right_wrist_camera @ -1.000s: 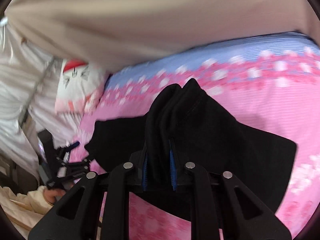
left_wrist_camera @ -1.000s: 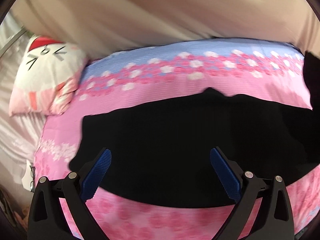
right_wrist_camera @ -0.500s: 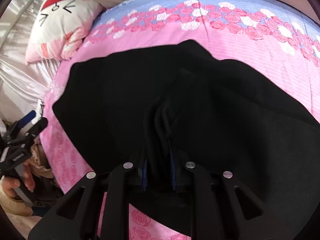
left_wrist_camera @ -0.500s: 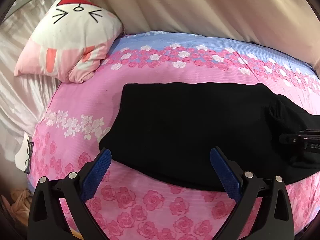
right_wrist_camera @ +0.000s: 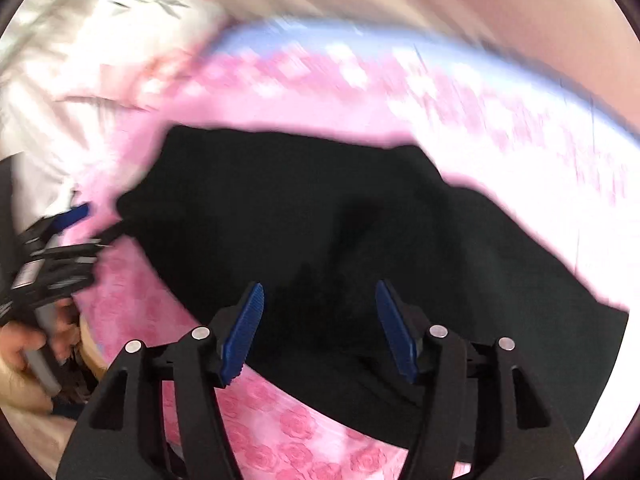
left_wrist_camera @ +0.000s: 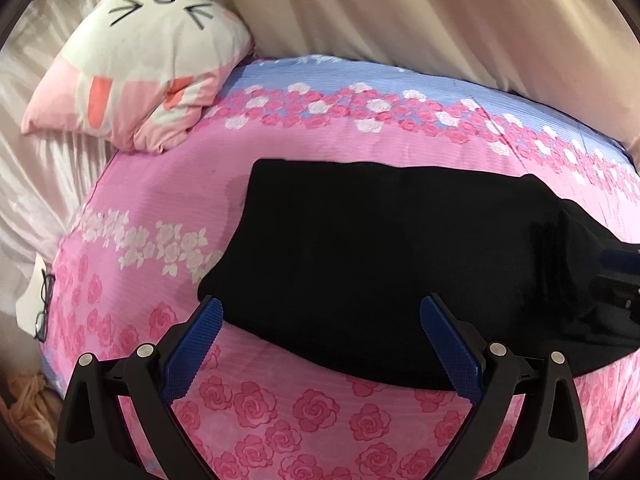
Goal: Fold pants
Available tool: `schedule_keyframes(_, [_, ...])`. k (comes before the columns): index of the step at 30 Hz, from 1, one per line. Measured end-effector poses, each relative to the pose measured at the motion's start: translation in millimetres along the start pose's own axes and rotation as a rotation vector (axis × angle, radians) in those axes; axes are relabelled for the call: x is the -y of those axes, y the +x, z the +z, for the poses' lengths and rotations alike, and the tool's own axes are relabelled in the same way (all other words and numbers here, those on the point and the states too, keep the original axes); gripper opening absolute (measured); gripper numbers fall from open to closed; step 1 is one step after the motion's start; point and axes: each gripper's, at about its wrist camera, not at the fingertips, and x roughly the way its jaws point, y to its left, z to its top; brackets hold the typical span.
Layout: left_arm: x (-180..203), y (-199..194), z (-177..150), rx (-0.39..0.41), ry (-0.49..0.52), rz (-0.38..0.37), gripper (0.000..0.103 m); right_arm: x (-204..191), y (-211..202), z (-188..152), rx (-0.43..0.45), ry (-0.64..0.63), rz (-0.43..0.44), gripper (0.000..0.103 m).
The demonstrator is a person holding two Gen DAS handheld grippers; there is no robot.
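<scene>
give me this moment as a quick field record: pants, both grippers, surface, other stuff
pants: black pants lying flat on the bed, folded over
left gripper: left gripper open, holding nothing, above the pants' near edge
right gripper: right gripper open, over the pants
surface: pink rose-print bedsheet
other: cat-face pillow, beige curtain

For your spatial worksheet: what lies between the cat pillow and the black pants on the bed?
Only bare pink floral bedsheet separates the cat pillow from the black pants, seen in the left wrist view.

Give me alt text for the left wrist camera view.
Black pants lie folded on a pink rose-print bedspread, with the open left gripper hovering over their near edge. A cat-face pillow sits at the bed's far left.
</scene>
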Motion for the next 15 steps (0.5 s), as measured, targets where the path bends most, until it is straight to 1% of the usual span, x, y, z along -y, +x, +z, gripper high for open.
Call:
schedule_keyframes(1, [-2, 2, -1, -0.008, -0.01, -0.003, 0.098, 0, 10, 0, -0.029, 0.003, -0.005, 0.057])
schedule_keyframes(3, [-3, 5, -2, -0.024, -0.021, -0.004, 0.098, -7, 26, -1, -0.057, -0.027, -0.026, 0.057])
schedule_keyframes(4, [-4, 5, -3, -0.025, -0.019, -0.002, 0.098, -13, 38, -4, -0.07, -0.067, -0.074, 0.057])
schedule_keyframes(5, [-4, 4, -4, -0.022, -0.018, 0.0, 0.098, -20, 43, -8, -0.06, -0.105, -0.11, 0.057])
schedule_keyframes(6, [-4, 3, -5, -0.019, -0.016, 0.002, 0.098, -27, 46, -11, -0.053, -0.138, -0.14, 0.054])
schedule_keyframes(7, [-5, 3, -5, -0.019, -0.015, 0.004, 0.098, -32, 45, -10, -0.055, -0.156, -0.159, 0.045])
schedule_keyframes(8, [-6, 2, -6, -0.02, -0.019, 0.006, 0.098, -34, 42, -7, -0.053, -0.154, -0.157, 0.038])
schedule_keyframes(9, [-8, 2, -8, -0.024, -0.026, 0.005, 0.098, -34, 39, -4, -0.049, -0.151, -0.154, 0.029])
schedule_keyframes(10, [-9, 3, -9, -0.028, -0.033, 0.003, 0.098, -38, 37, 0, -0.044, -0.16, -0.155, 0.029])
schedule_keyframes(11, [-12, 3, -11, -0.032, -0.042, 0.005, 0.098, -43, 41, -1, -0.041, -0.189, -0.175, 0.029])
schedule_keyframes(12, [-15, 4, -13, -0.035, -0.05, 0.007, 0.098, -46, 46, -3, -0.046, -0.226, -0.2, 0.038])
schedule_keyframes(13, [-17, 4, -14, -0.039, -0.056, 0.008, 0.098, -50, 48, -5, -0.055, -0.266, -0.213, 0.045])
schedule_keyframes(14, [-21, 5, -16, -0.046, -0.067, 0.015, 0.098, -57, 42, -5, -0.052, -0.277, -0.244, 0.046])
schedule_keyframes(15, [-24, 5, -17, -0.048, -0.073, 0.017, 0.098, -62, 34, -3, -0.033, -0.267, -0.252, 0.046])
